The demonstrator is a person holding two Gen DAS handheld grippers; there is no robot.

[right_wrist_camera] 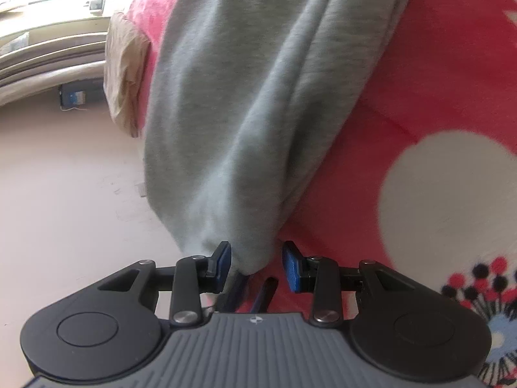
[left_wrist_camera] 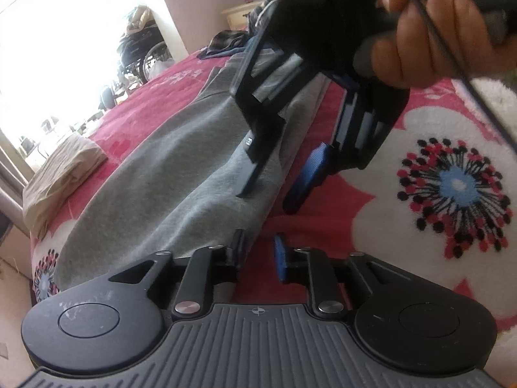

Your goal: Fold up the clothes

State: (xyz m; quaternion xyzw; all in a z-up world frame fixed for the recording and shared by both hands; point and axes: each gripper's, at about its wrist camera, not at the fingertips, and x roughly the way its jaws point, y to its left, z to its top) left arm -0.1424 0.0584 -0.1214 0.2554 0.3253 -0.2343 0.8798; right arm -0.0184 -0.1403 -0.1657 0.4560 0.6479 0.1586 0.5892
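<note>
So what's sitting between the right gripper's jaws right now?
A bunched edge of the grey garment lies between the open jaws of the right gripper, in the right wrist view.

A pink blanket (left_wrist_camera: 381, 200) printed with big white flowers, each with a blue centre ringed by red and black dots, covers the bed. Near its far edge lies a folded beige cloth (left_wrist_camera: 61, 174), partly hanging over the side in the right wrist view, with pale floor (right_wrist_camera: 64, 177) below. Further back a bright window (left_wrist_camera: 64, 32) washes out the room, a dark cluttered heap (left_wrist_camera: 142, 48) stands beside it, and a small cream table (left_wrist_camera: 239, 13) sits against the pink wall.
</note>
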